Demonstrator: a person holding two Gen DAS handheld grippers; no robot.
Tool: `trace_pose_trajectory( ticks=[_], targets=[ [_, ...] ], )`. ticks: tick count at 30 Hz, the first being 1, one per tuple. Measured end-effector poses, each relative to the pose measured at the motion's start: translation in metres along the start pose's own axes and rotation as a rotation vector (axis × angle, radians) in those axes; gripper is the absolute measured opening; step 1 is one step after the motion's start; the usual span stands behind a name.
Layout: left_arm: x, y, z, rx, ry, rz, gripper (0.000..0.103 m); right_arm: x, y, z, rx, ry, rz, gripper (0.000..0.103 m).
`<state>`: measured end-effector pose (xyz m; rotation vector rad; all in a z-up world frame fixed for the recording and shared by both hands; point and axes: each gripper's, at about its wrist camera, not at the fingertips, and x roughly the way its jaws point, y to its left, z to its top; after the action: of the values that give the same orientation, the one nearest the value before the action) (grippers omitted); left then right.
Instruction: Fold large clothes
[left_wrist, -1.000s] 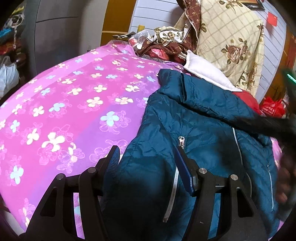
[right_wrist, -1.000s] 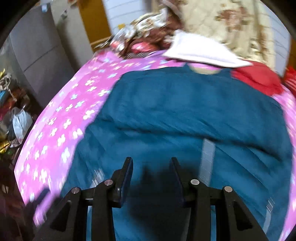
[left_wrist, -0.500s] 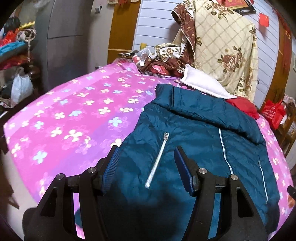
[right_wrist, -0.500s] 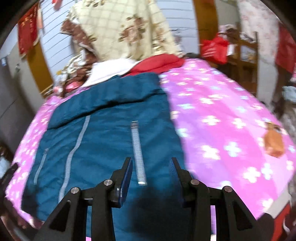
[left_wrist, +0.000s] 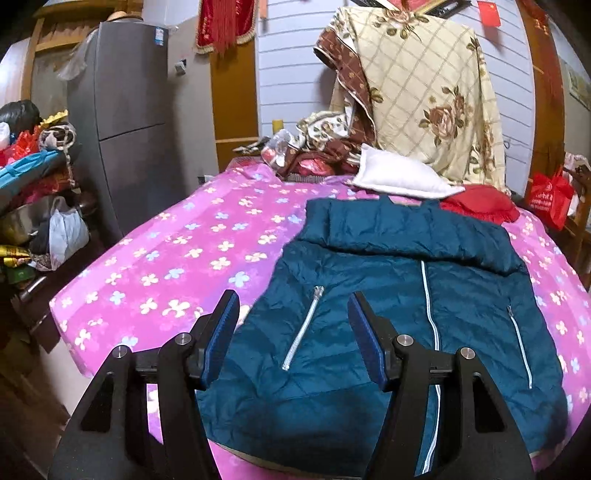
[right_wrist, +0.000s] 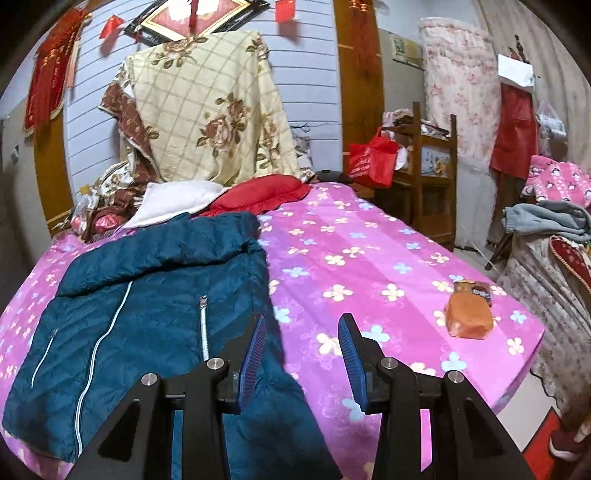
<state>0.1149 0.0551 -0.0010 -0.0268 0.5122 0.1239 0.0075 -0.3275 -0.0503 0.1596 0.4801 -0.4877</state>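
Teal quilted jacket (left_wrist: 399, 295) lies flat on the pink flowered bed sheet (left_wrist: 177, 258), front up, white centre zipper (left_wrist: 430, 314) closed, a zipped pocket on each side. Collar end points toward the far end of the bed, folded over in a thick band; hem reaches the near edge of the bed.

Left gripper (left_wrist: 291, 332) hangs above the jacket's near left part, fingers apart, nothing between them, blue pads facing in. The left pocket zipper (left_wrist: 303, 332) shows in the gap between them.

Right gripper (right_wrist: 301, 347) hangs over the jacket's right edge, fingers apart, empty; the left finger is over teal fabric, the right finger over bare sheet.

White pillow (left_wrist: 402, 177) and red cushion (left_wrist: 480, 206) sit just beyond the collar; the pillow seems to touch it. A floral quilt (left_wrist: 417, 92) is draped upright behind them. An orange packet (right_wrist: 469, 314) lies on the sheet well right of the jacket. Grey fridge (left_wrist: 125, 110) stands left of the bed, red bag (right_wrist: 373, 158) beside a wooden shelf on the right.
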Motion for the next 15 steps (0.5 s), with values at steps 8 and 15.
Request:
trace_pose_trajectory(
  ticks=[8,15],
  targets=[
    [-0.001,0.009,-0.01,-0.014,0.008,0.018,0.061,0.015,0.029,-0.011,-0.062,-0.006,0.061,0.039],
    [0.023,0.024,-0.018,-0.027,0.068,0.07,0.061,0.007,0.044,-0.01,-0.087,-0.166,-0.023,0.073]
  ],
)
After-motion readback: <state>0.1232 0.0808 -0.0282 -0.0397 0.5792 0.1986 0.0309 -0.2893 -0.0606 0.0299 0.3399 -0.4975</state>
